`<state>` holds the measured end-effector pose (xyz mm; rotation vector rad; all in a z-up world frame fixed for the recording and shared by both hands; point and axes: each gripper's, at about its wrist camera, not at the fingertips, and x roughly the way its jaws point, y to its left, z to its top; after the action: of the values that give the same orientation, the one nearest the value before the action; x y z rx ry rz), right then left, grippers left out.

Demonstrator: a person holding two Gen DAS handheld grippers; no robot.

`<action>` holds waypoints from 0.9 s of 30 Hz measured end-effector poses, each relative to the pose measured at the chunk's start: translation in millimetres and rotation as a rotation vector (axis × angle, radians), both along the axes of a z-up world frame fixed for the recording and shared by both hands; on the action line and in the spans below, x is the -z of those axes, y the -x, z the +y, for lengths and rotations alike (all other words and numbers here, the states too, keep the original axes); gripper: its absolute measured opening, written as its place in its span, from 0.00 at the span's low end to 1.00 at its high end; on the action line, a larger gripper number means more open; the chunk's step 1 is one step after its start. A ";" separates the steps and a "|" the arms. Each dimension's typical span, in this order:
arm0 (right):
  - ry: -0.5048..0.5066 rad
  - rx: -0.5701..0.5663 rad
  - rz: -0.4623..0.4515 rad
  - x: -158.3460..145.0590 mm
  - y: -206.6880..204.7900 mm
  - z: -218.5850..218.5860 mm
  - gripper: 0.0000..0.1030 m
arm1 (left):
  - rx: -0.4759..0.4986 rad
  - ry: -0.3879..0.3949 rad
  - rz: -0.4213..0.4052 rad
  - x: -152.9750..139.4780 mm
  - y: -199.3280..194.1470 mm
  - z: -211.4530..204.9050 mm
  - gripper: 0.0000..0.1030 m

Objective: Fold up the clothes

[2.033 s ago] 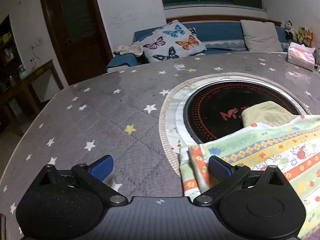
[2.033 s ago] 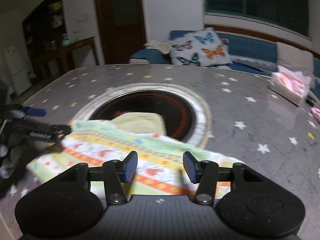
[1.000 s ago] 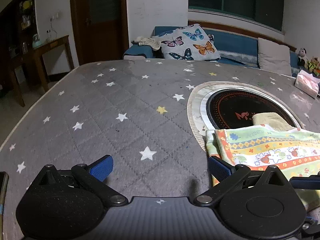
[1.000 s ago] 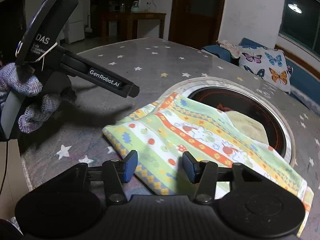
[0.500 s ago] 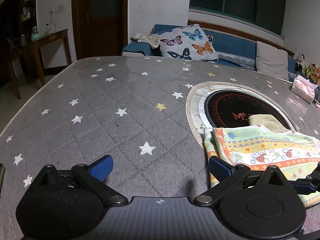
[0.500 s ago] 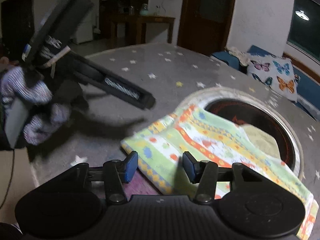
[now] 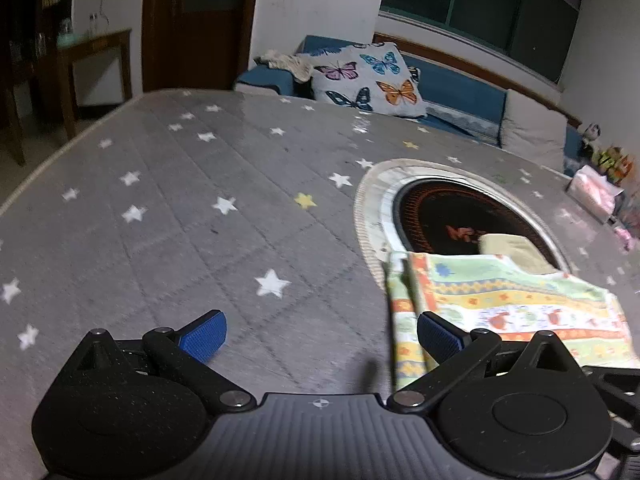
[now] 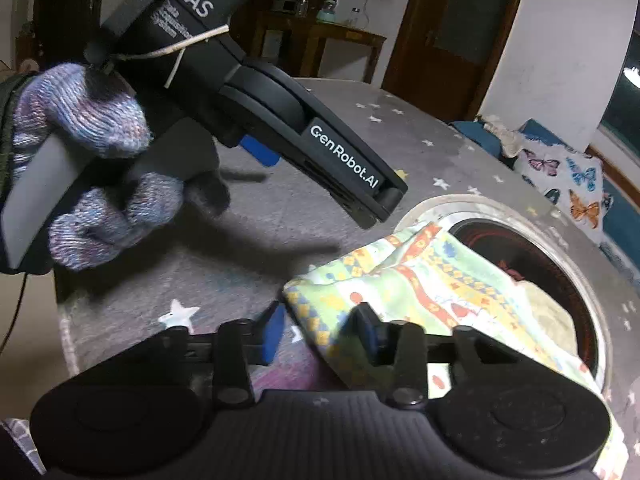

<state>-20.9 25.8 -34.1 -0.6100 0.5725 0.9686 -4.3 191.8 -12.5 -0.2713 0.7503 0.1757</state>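
Note:
A folded cloth (image 7: pixel 504 300) with a green, yellow and orange print lies on the grey star-patterned table (image 7: pixel 200 220), partly over the round black hotplate (image 7: pixel 452 216). My left gripper (image 7: pixel 320 336) is open wide just left of the cloth, and its right finger (image 7: pixel 438 338) is at the cloth's left edge. A gloved hand (image 8: pixel 92 152) holds it. My right gripper (image 8: pixel 320 332) is low at the near corner of the cloth (image 8: pixel 420 280). Its jaws are closing, with the rumpled corner between the blue pads (image 8: pixel 274 334); I see no firm pinch.
A pink tissue box (image 7: pixel 596 192) stands at the table's far right. Behind the table is a blue sofa with a butterfly cushion (image 7: pixel 372 80). The table's left edge (image 7: pixel 52 164) curves away towards a wooden side table and a door.
My right gripper slid in to the cloth's near corner and its jaws narrowed around it; the corner now looks rumpled. The left gripper stayed in place, rolling slightly.

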 end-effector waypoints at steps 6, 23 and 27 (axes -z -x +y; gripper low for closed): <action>-0.065 0.044 0.066 -9.9 -11.6 -8.2 0.13 | 0.021 0.137 -0.003 -2.2 -1.6 2.3 1.00; -0.222 0.082 0.169 -41.4 -16.1 -45.2 0.09 | 0.130 0.501 0.042 12.4 -22.1 -12.4 0.64; -0.231 0.070 0.176 -41.7 -12.2 -51.9 0.09 | 0.135 0.530 0.055 19.3 -27.8 -16.7 0.31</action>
<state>-8.8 -26.1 7.7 -0.2991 0.6228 1.0112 23.5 175.1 -31.8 -0.7187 0.8595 -0.1494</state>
